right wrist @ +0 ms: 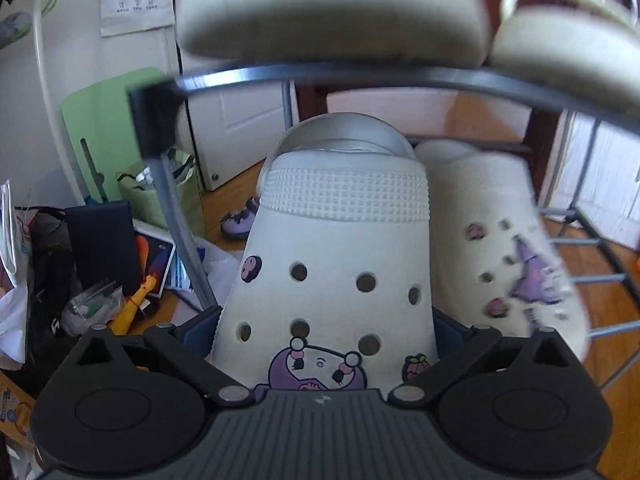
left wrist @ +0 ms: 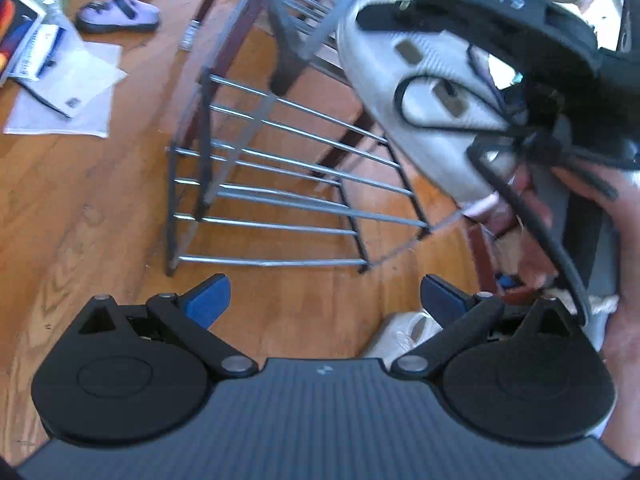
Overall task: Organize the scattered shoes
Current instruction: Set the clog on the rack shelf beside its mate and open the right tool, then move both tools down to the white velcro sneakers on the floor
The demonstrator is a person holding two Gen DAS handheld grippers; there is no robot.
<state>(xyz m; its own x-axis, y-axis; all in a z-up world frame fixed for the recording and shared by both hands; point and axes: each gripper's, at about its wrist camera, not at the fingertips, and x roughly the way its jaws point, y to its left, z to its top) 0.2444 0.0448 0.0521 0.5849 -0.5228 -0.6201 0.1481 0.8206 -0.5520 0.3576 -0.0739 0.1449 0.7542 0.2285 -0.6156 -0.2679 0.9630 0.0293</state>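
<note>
A: From the left wrist, we see our left gripper [left wrist: 325, 299] wide open, holding nothing. It hangs over the wooden floor [left wrist: 92, 216], in front of the metal shoe rack [left wrist: 280, 184]. 2 purple shoes [left wrist: 118, 14] sit far off on the floor, and a white sneaker [left wrist: 404, 334] lies just beside the gripper.

B: And up on the right?

A: We see our right hand [left wrist: 624, 280] with its tool by a white clog [left wrist: 424, 92] at the rack.

B: From the right wrist, our right gripper [right wrist: 326, 332] has its 2 fingers [right wrist: 200, 330] pressed on the sides of the white clog [right wrist: 332, 264]. The clog seems to sit on the rack's middle shelf, touching its twin clog [right wrist: 504, 256]. 2 cream shoes [right wrist: 332, 8] rest on the shelf above.

A: So how do we do this well?

B: We think we should push it in straight, right beside its twin, and let go only when it lies flat on the bars [right wrist: 592, 280]. Then we can get the sneaker.
</note>
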